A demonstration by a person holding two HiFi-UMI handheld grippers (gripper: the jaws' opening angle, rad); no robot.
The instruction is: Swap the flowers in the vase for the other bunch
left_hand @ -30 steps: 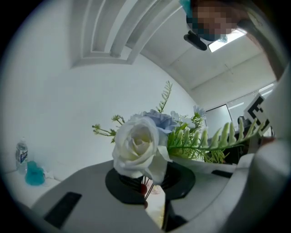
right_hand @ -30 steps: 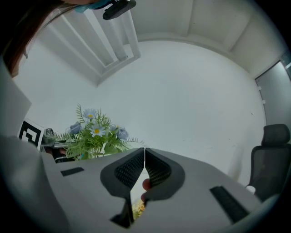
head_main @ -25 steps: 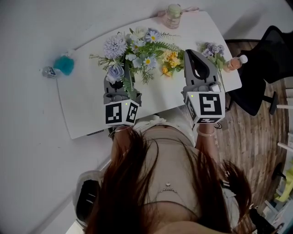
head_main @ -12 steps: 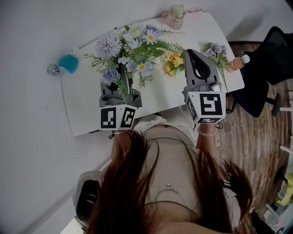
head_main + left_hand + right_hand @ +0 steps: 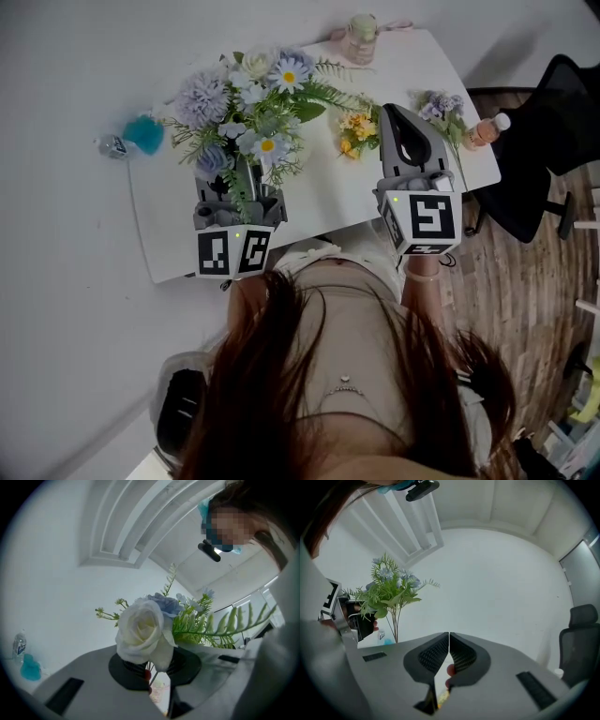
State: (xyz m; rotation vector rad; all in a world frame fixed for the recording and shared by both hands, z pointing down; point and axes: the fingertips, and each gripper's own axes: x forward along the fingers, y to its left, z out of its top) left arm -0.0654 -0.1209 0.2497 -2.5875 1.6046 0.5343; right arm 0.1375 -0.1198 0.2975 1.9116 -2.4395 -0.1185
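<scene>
By the worktop's far-left corner sit one small bottle, its label too tiny to read, and one teal fluffy thing touching it. Over the worktop's left half, the left tongs are clamped on the stems of one big bunch: a white rose up front, blue and lilac heads, daisies and fern fronds behind. That gripper's marker cube shows only black-and-white squares, no letters. At the worktop's middle there is one cluster of yellow flowers, and what it stands in is hidden. On the worktop's far edge stands one small glass jar. Over the worktop's right half, the right tongs have their pads pressed together with nothing between them, their own patterned cube facing up. Near the worktop's right edge lie one small purple sprig and one white-capped bottle. Beyond that edge is one black chair.
</scene>
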